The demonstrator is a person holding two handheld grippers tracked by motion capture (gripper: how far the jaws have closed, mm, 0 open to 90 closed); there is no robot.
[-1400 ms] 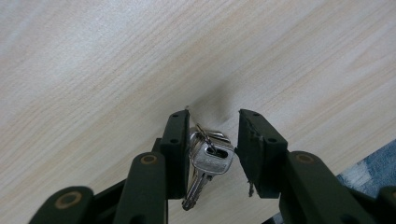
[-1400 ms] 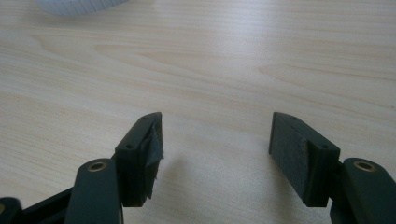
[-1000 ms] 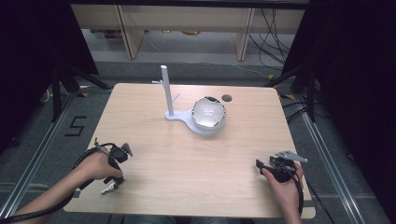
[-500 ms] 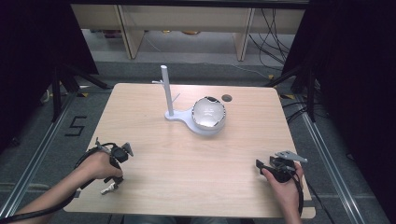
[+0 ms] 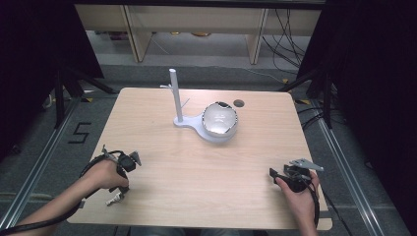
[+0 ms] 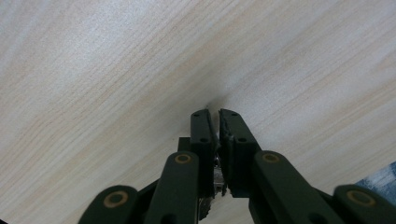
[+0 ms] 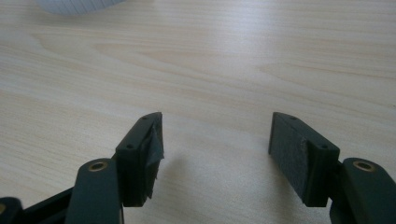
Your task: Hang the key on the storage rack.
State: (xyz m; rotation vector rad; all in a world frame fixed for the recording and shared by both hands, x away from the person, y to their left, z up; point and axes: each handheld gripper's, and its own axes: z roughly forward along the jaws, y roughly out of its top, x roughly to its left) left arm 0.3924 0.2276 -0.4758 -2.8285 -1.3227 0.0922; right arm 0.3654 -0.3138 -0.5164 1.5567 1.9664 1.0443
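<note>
My left gripper point(image 5: 127, 162) sits in a hand at the table's near left edge. In the left gripper view its black jaws point(image 6: 218, 114) stand almost together over bare wood, having just been closing, with nothing between them. My right gripper point(image 5: 273, 173) rests in a hand near the front right; its jaws point(image 7: 215, 130) are spread wide over bare tabletop. A white stand point(image 5: 175, 96) with an upright post rises at the middle back, and a shiny silver dome point(image 5: 220, 119) rests on its base.
The light wooden table point(image 5: 162, 196) has a small dark round hole point(image 5: 239, 103) behind the dome. A white edge of the stand's base point(image 7: 79, 4) shows at the top of the right gripper view. Black cables trail off both grippers; dark curtains flank the table.
The left hand has shifted slightly on its gripper. The right hand, the stand and the dome have not moved.
</note>
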